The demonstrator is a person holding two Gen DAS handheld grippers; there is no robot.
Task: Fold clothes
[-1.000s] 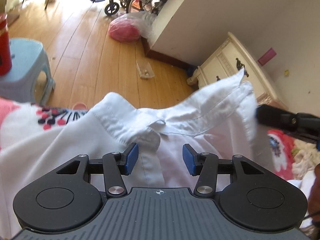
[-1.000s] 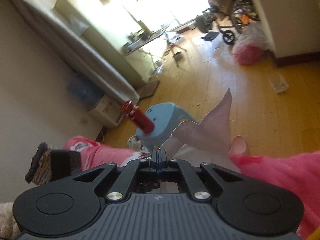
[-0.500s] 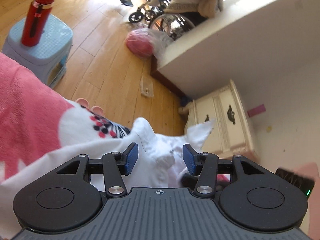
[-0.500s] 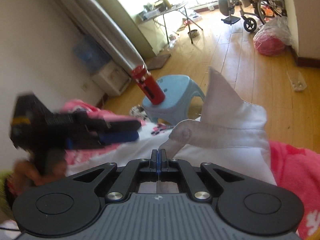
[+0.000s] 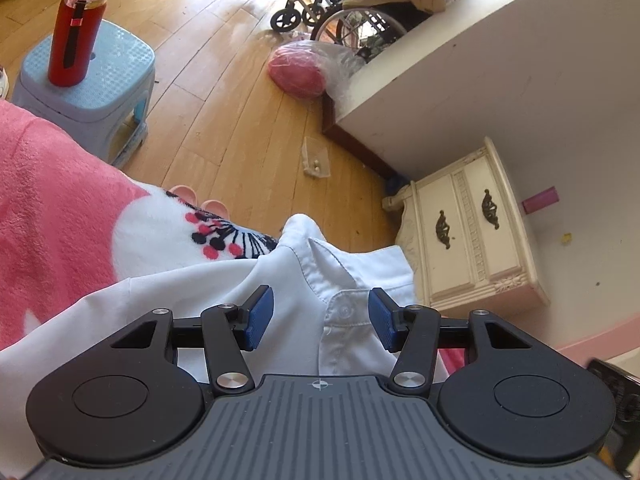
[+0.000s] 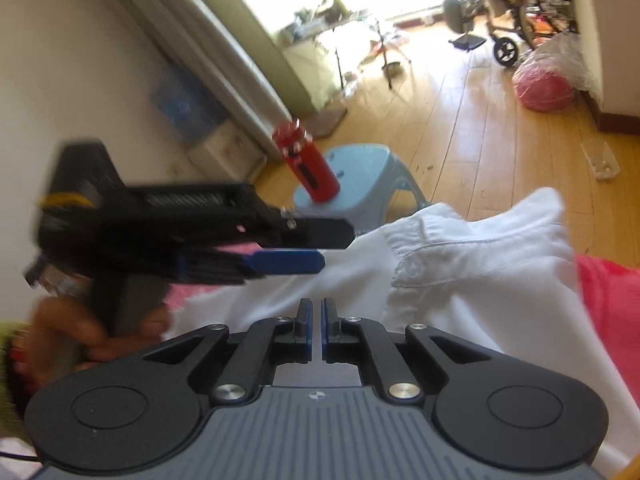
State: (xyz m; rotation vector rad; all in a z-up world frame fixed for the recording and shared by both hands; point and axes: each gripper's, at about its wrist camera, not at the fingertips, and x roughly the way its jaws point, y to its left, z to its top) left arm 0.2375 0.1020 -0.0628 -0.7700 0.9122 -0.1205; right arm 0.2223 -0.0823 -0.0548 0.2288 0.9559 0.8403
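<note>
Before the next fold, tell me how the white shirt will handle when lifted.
The white shirt looks floppy: it lies creased and draped over the pink blanket. Probably light, being thin cloth. Its collar stands up, so it seems a bit stiffer.

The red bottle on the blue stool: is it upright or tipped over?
Upright. The red bottle stands on its base on the blue stool, cap at the top.

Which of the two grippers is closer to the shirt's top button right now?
Left. The left gripper straddles the button with open jaws; the right gripper sits lower, beside the collar.
</note>
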